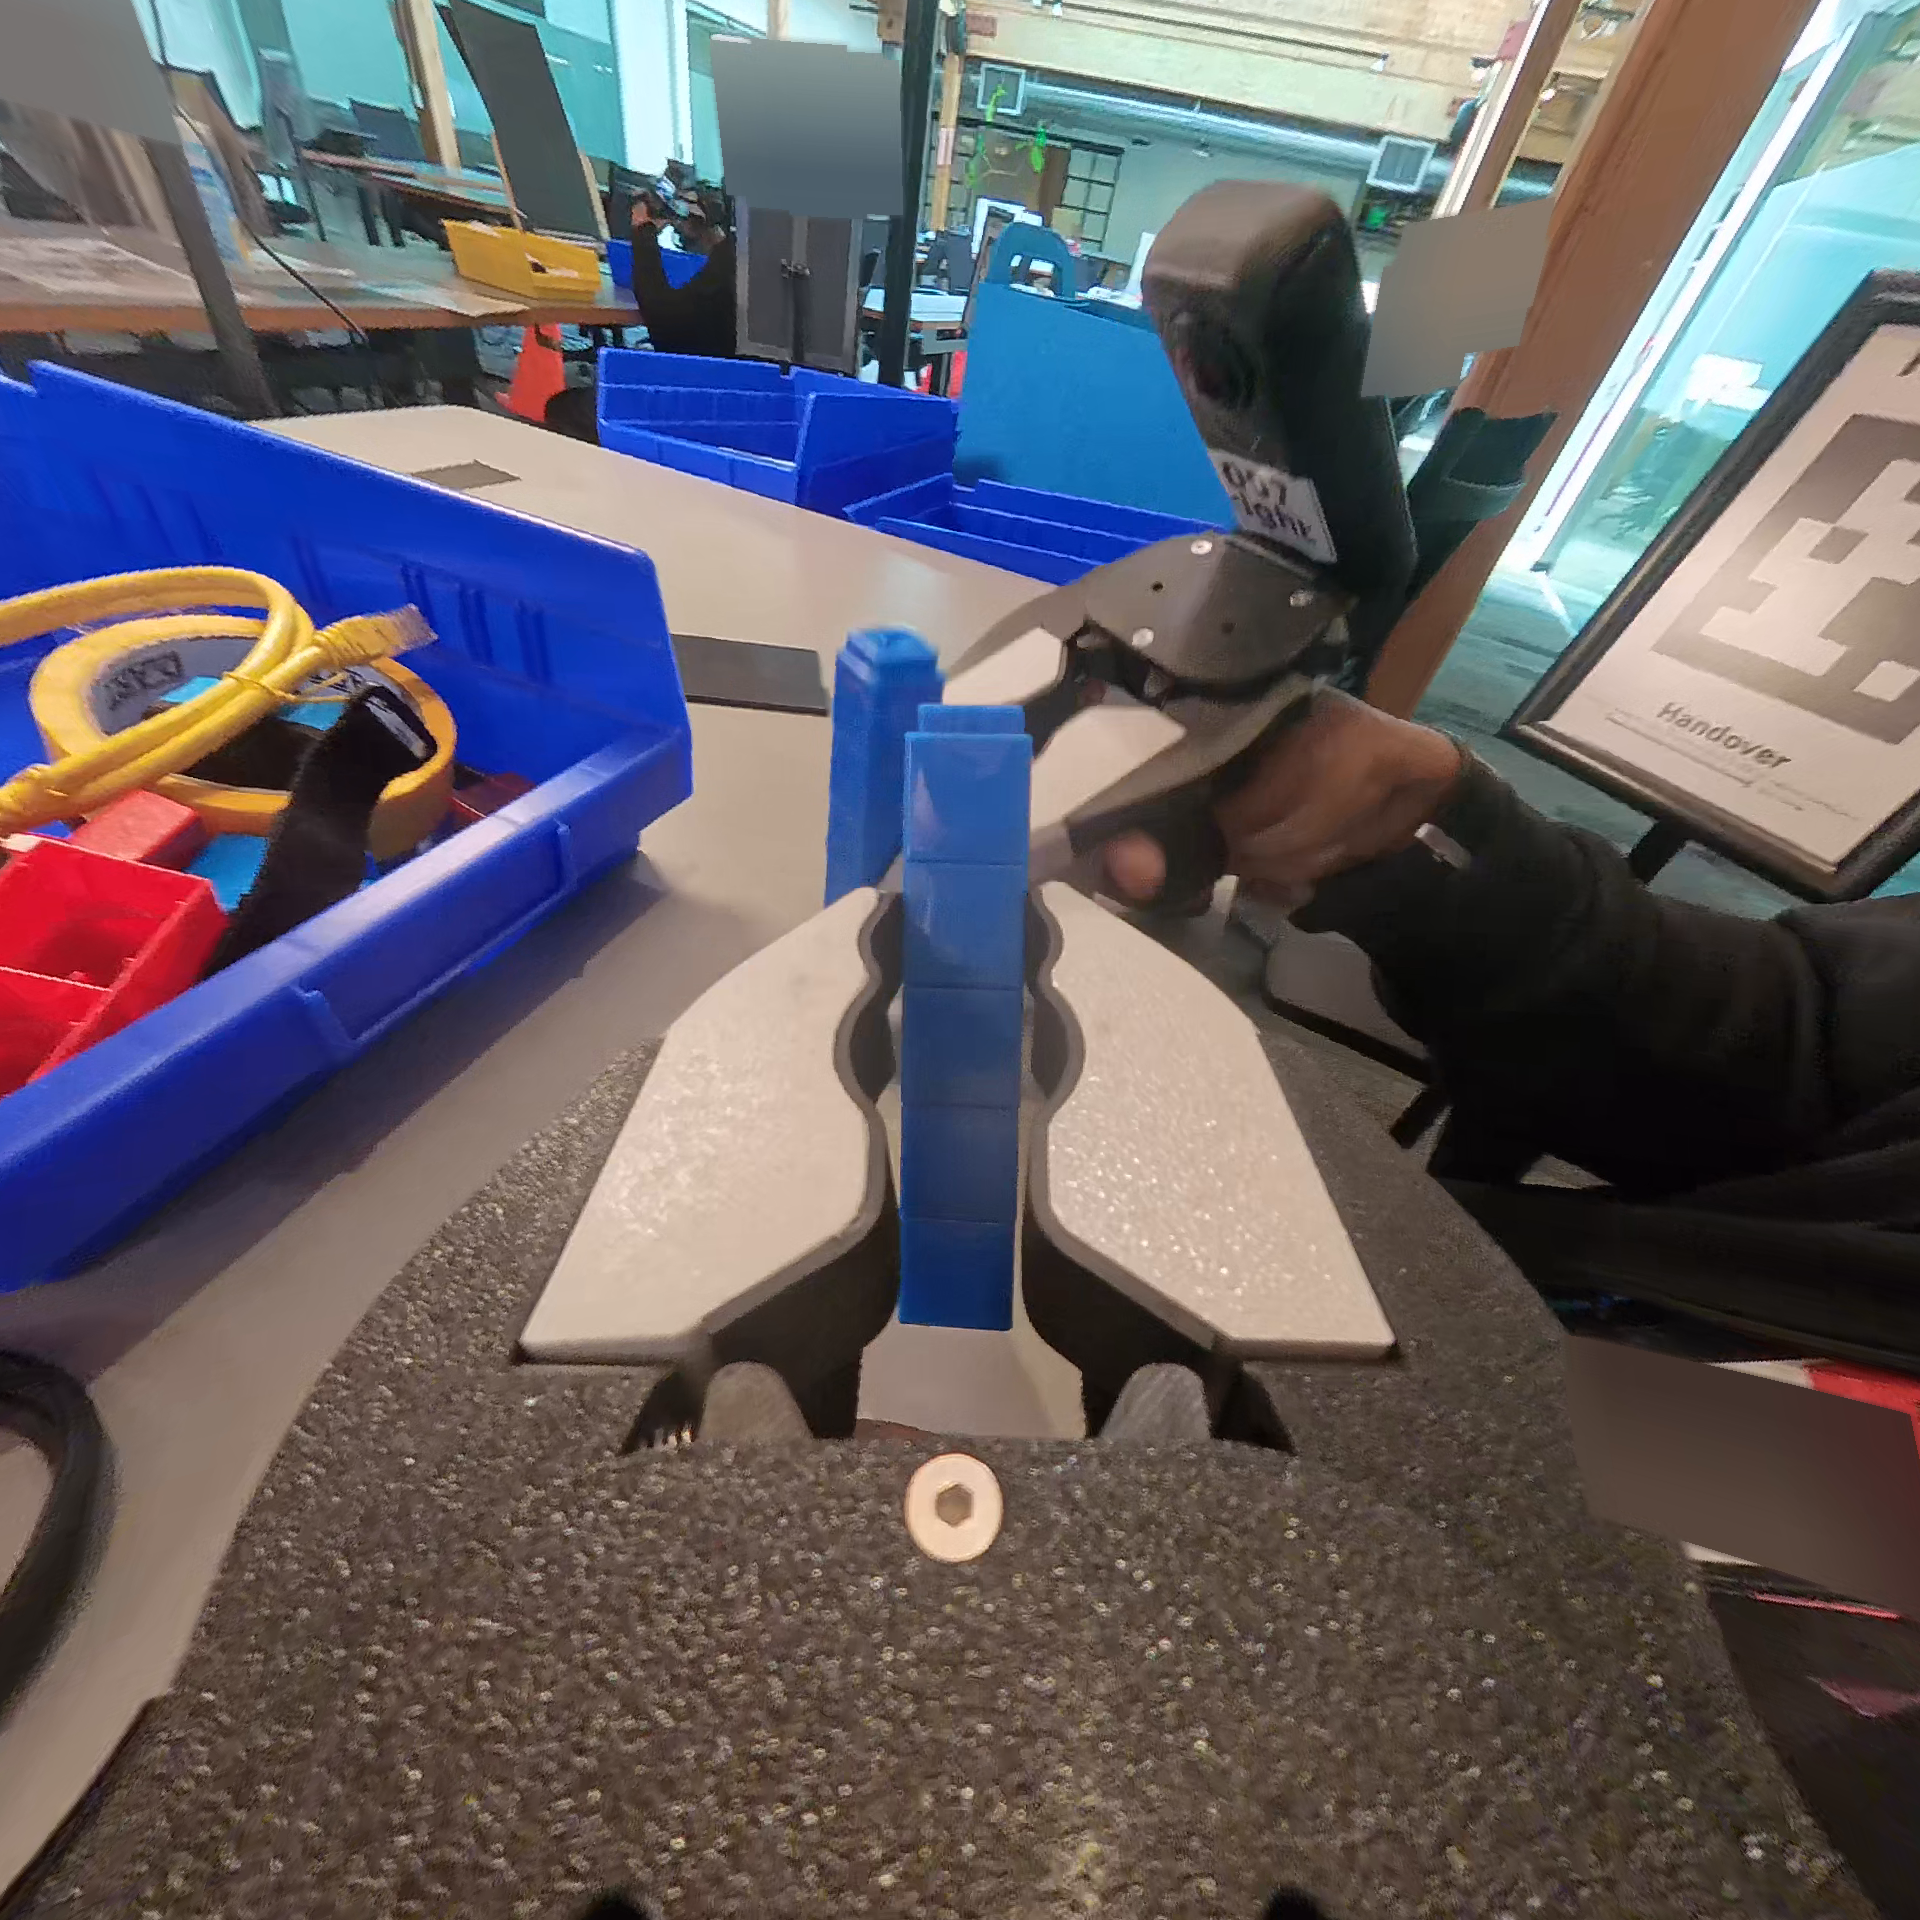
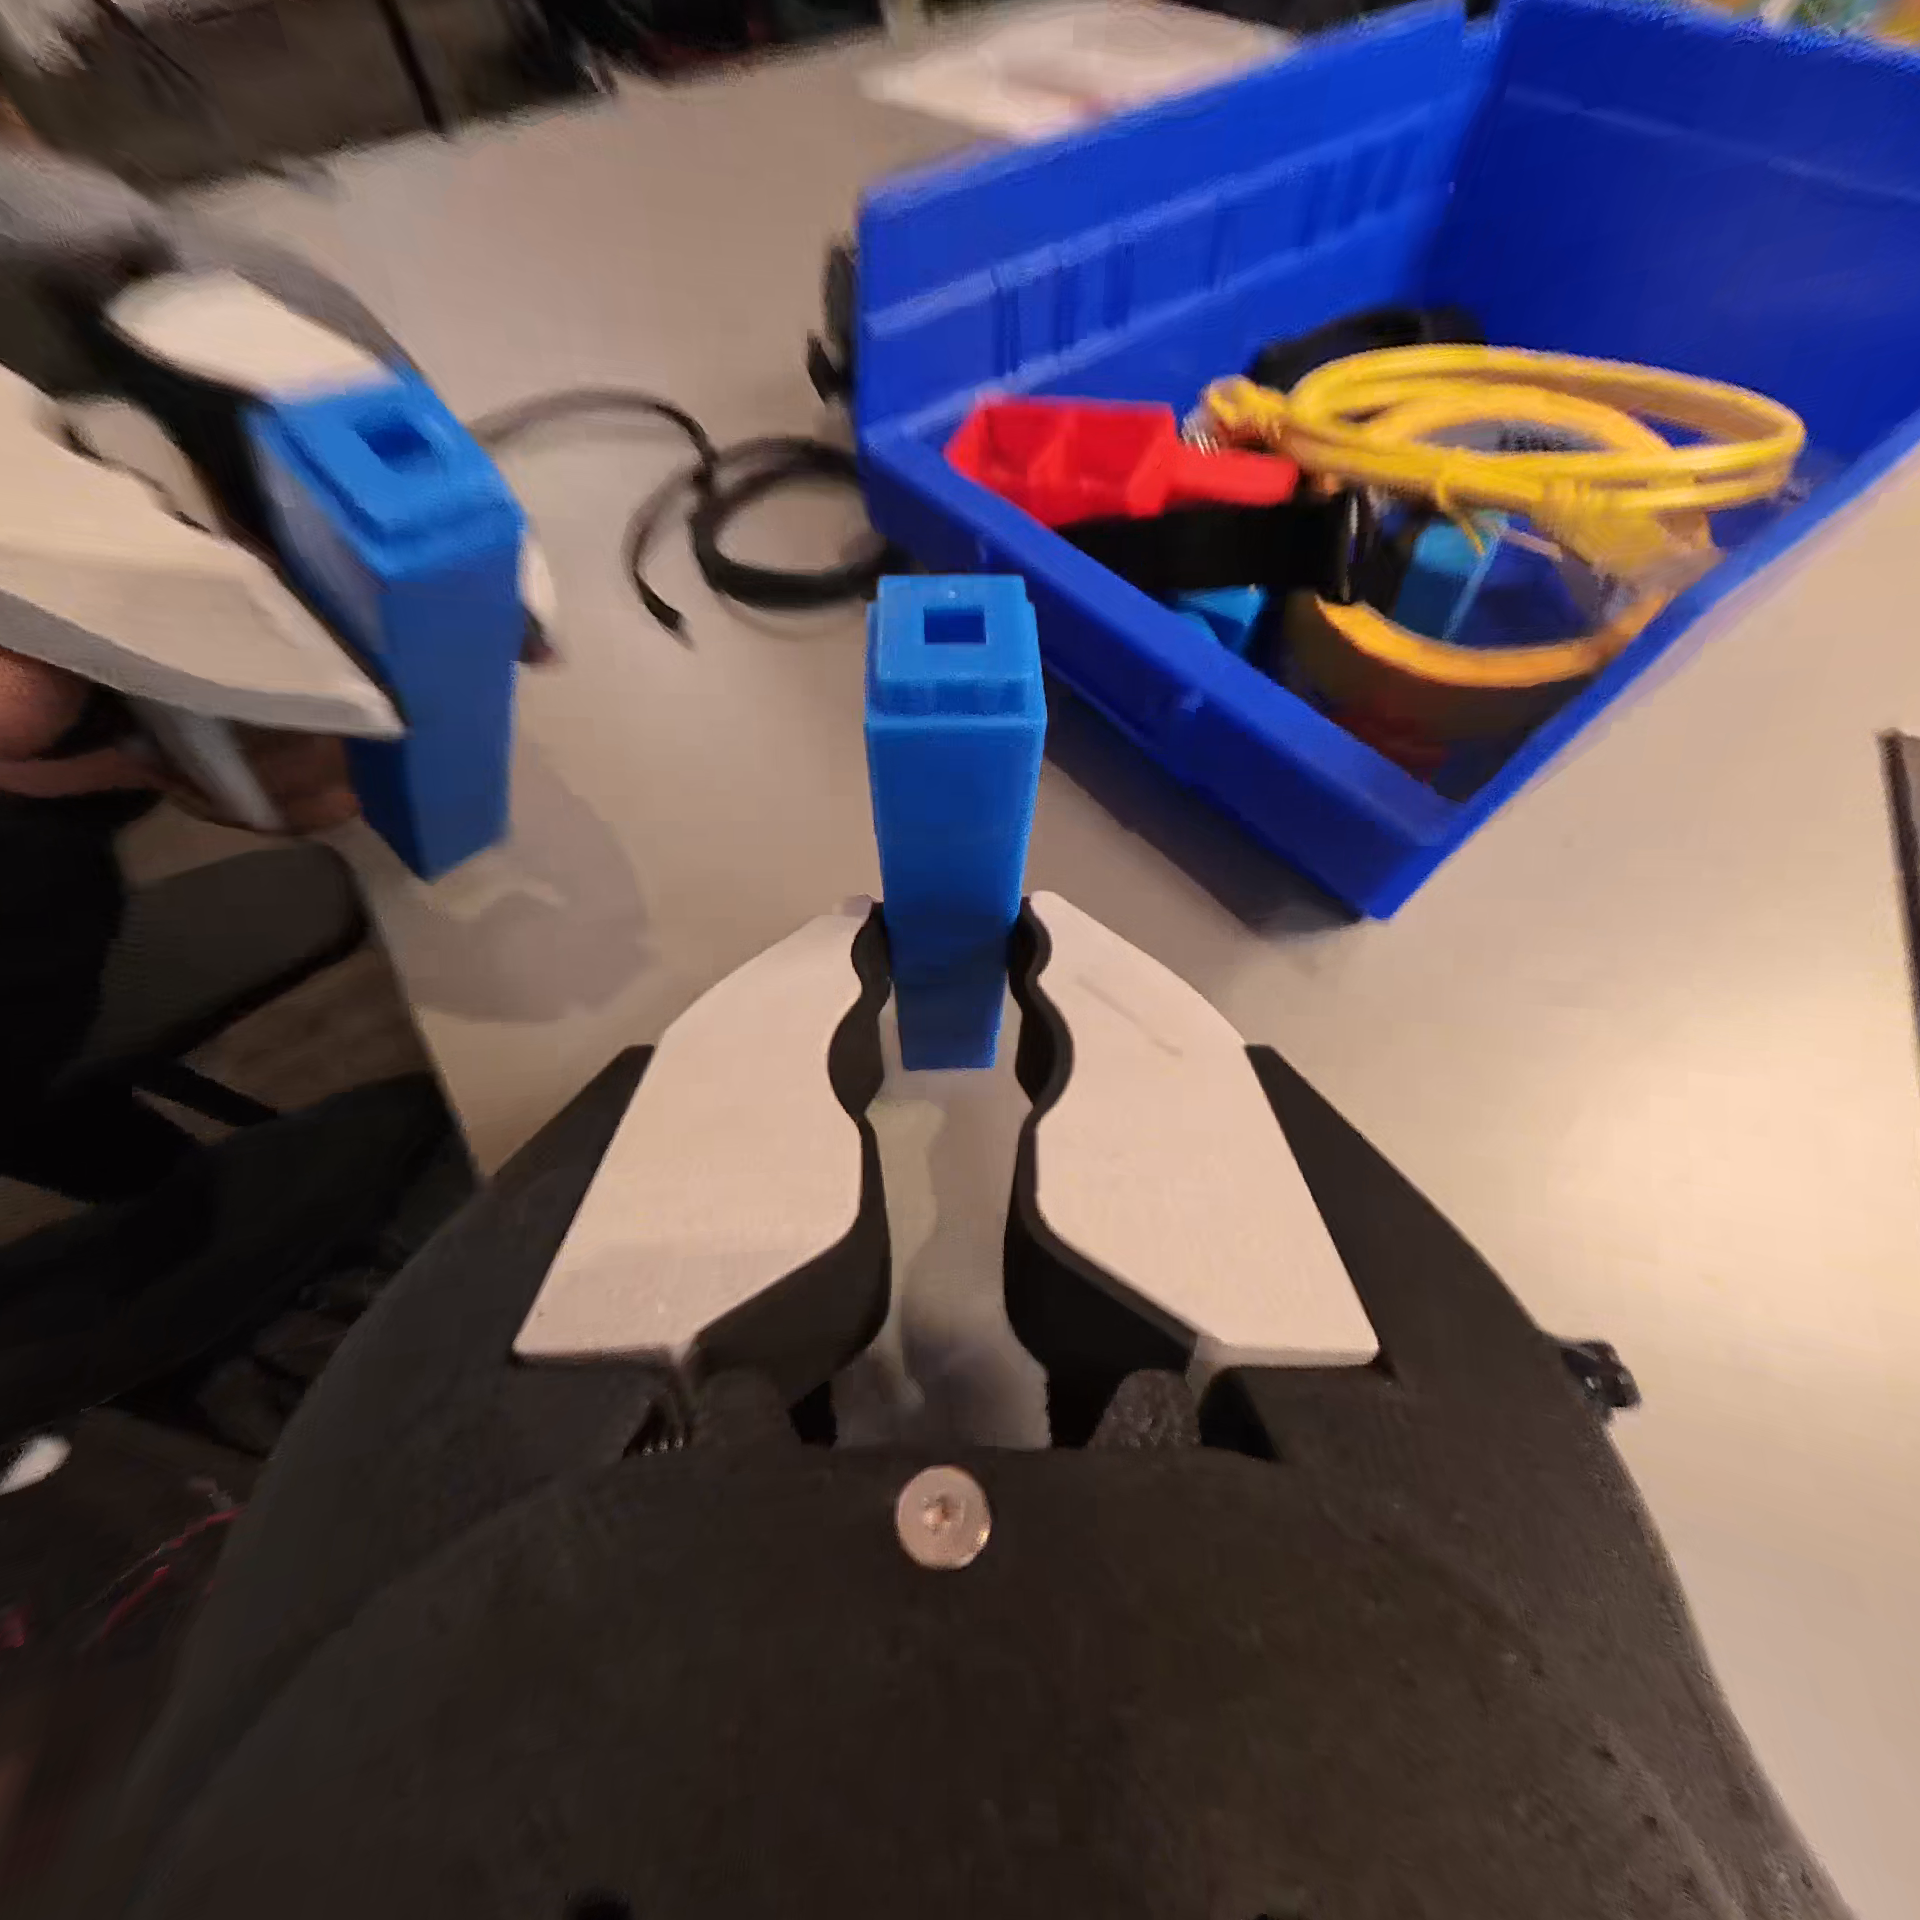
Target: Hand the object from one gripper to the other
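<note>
Above the bench (image 2: 1351,1091), my left hand-held gripper (image 1: 961,925) clamped one blue block (image 1: 961,1039). My right hand-held gripper (image 2: 951,935) pinched another blue block (image 2: 951,790), beside the blue bin (image 2: 1195,623).

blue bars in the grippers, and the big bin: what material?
Blue bars: probably 3D-printed plastic, matte, with fine layer lines and segment seams. One is clamped in each gripper, left and right. Blue bin: seemingly moulded plastic, smooth, semi-gloss, with ribbed walls.

Blue blocks (image 1: 958,1039), blue bin (image 1: 436,997), yellow cable (image 1: 208,665), red box (image 1: 94,935), grey table (image 1: 831,540)
</note>
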The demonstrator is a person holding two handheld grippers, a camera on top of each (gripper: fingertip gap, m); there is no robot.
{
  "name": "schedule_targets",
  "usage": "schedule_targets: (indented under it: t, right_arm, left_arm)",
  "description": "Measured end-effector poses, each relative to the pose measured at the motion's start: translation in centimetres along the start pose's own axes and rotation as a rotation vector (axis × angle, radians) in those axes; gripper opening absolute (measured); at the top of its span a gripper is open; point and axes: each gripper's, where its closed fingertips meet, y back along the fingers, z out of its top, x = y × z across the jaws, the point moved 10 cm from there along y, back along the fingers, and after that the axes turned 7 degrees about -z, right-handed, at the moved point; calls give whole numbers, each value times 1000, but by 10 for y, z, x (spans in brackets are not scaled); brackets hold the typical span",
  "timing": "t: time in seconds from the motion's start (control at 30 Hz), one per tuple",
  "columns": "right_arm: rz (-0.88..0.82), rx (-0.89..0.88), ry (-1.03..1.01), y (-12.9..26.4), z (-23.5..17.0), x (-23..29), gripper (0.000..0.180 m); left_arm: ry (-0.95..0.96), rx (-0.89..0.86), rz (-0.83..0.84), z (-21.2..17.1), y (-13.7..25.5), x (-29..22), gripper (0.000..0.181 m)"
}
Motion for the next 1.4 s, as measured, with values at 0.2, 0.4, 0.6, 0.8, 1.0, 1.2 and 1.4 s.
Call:
schedule_targets:
  t: [0.2,0.4,0.6,0.8,1.0,1.2,1.4]
  right_arm:
    - [367,-359,-183,46,40,-7,21]
    - [518,-403,-183,56,53,4,21]
    - [602,-372,-192,54,53,9,21]
    - [649,-337,-212,50,53,9,21]
    - [624,-321,-192,49,51,9,21]
    - [615,-304,-192,49,51,8,21]
    - [658,-260,-206,49,52,9,22]
  left_arm:
    - [81,-34,-161,0,-4,-5,22]
    - [127,-45,-303,1,-9,-13,23]
    - [138,-29,-360,0,-10,-17,23]
    - [128,-5,-345,-1,-10,-15,23]
    - [122,11,-329,0,-9,-15,22]
    - [98,31,-297,1,-8,-17,23]
    - [51,60,-281,3,-7,-21,22]
